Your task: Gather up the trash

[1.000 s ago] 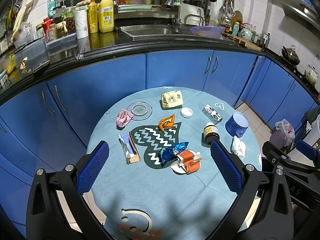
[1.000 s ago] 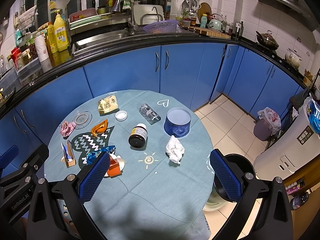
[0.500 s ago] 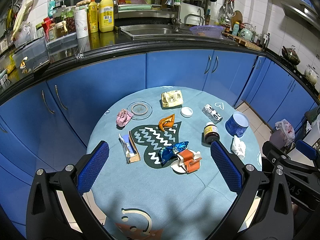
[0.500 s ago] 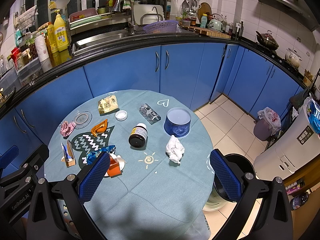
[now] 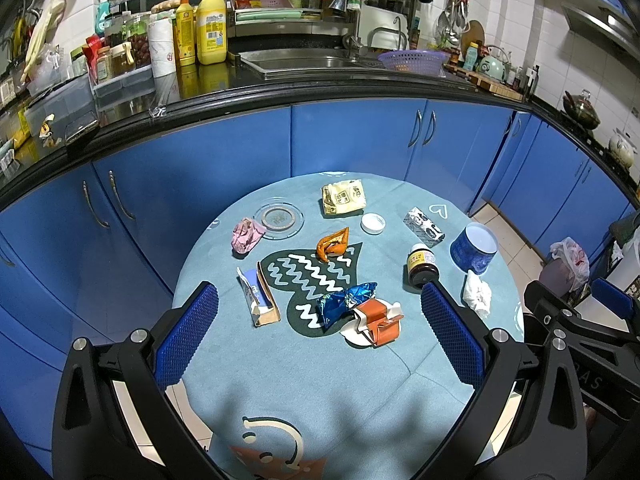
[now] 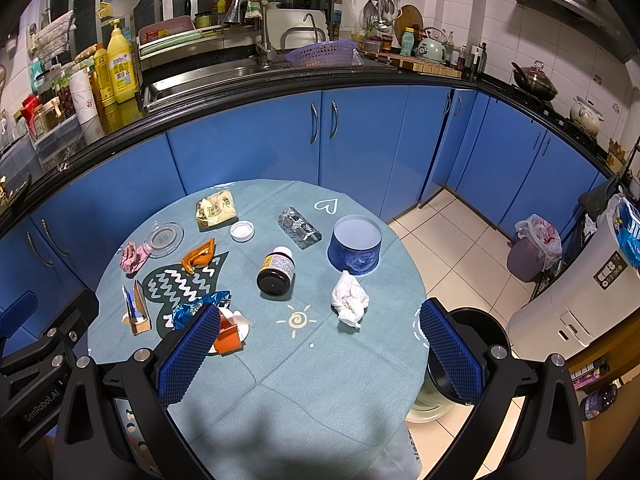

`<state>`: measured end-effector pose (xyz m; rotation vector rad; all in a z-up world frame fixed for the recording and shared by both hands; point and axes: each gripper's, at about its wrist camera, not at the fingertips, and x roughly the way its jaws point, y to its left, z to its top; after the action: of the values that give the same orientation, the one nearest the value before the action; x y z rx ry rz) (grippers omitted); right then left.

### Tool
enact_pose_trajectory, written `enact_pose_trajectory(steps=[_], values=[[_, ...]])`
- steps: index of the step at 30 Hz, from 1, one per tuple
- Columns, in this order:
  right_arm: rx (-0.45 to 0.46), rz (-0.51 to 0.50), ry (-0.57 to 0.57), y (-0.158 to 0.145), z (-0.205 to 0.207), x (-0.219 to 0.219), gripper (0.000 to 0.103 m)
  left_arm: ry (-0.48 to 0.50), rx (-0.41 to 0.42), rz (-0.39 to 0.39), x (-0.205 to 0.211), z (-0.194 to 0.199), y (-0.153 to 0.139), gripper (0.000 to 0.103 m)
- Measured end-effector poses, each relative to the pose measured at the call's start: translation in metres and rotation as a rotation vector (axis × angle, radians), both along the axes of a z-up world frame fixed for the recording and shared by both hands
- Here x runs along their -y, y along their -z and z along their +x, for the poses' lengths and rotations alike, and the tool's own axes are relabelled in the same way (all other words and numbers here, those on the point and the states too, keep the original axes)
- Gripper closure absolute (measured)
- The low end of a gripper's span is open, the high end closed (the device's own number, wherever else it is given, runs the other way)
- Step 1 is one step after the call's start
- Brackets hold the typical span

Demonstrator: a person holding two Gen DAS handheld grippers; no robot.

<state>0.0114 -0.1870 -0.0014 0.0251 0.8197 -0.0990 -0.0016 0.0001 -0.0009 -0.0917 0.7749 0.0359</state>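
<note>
Both pairs of fingers are spread wide and grasp nothing: the left gripper and the right gripper are held above the near edge of the round table. Between and just beyond the left fingers lie a blue foil wrapper and an orange-and-white package. Ahead of the right fingers a crumpled tissue is seen, with bare cloth around it. Beyond the right finger, past the table's edge, a black bin stands on the floor. "GenRobot.AI" can be read on the left gripper's body.
</note>
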Motion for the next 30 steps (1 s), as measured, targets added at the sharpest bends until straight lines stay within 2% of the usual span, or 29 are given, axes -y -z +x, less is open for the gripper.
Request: enact_pose_trajectory(steps=[5, 11, 14, 24, 27, 30], values=[[-0.001, 0.000, -0.001, 0.003, 0.000, 0.000, 0.006, 0.000, -0.001, 0.000, 0.000, 0.000, 0.000, 0.003], [-0.006, 0.001, -0.001, -0.007, 0.004, -0.005, 0.006, 0.002, -0.009, 0.001, 0.009, -0.001, -0.005, 0.003], [-0.009, 0.000, -0.004, 0.005, 0.002, 0.001, 0.006, 0.003, -0.012, 0.001, 0.008, 0.001, -0.001, 0.003], [-0.026, 0.002, -0.002, 0.014, 0.010, 0.003, 0.006, 0.012, -0.032, -0.007, 0.005, 0.008, 0.008, 0.003], [-0.023, -0.004, -0.001, 0.022, 0.014, 0.003, 0.006, 0.021, -0.040, -0.024, 0.002, 0.012, 0.017, 0.003], [-0.028, -0.016, -0.004, 0.035, 0.021, 0.003, 0.006, 0.026, -0.050, -0.005, -0.002, 0.015, 0.029, 0.003]])
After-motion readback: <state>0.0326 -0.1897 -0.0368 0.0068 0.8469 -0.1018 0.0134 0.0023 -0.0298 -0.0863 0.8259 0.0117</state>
